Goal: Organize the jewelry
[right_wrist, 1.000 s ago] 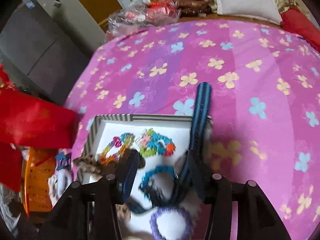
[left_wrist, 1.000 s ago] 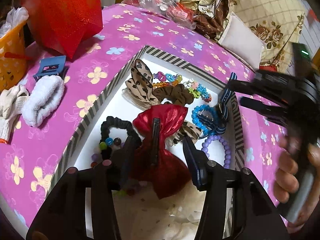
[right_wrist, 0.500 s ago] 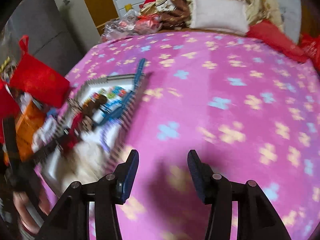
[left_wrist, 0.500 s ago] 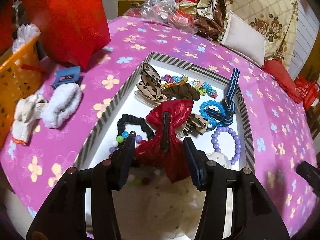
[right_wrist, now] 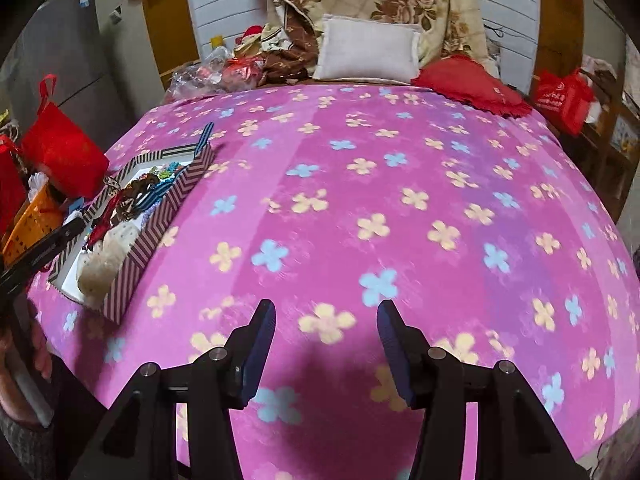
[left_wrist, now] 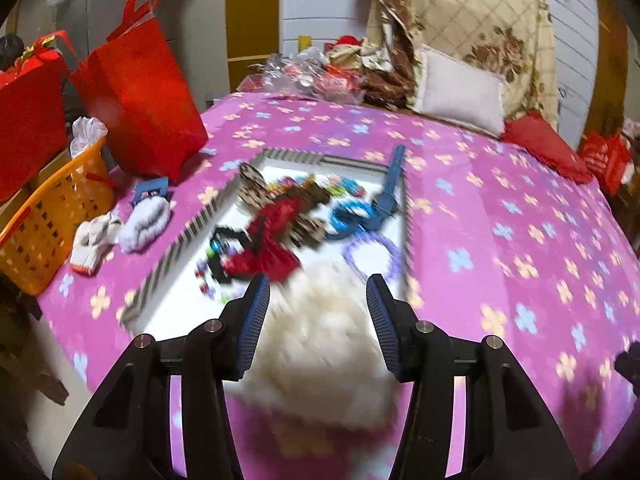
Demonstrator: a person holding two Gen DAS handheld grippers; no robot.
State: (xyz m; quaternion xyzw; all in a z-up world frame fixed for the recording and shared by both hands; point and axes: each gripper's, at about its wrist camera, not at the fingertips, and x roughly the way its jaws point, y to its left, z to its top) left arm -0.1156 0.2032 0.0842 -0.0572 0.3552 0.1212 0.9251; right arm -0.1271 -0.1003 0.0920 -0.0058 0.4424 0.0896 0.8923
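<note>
Both grippers have pulled back from the striped box [left_wrist: 188,232]. Left gripper [left_wrist: 316,320] angled down over its near end, half-open, empty. Right gripper [right_wrist: 326,344] above bare blanket [right_wrist: 400,200], jaws opening, empty. Jewelry [left_wrist: 360,220] inside box; only the right view shows the box's outer wall.

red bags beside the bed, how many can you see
3. Two red bags stand at the left edge: a tall one by the orange basket and another left of it. A third sits off the far right corner. More may be hidden.
</note>
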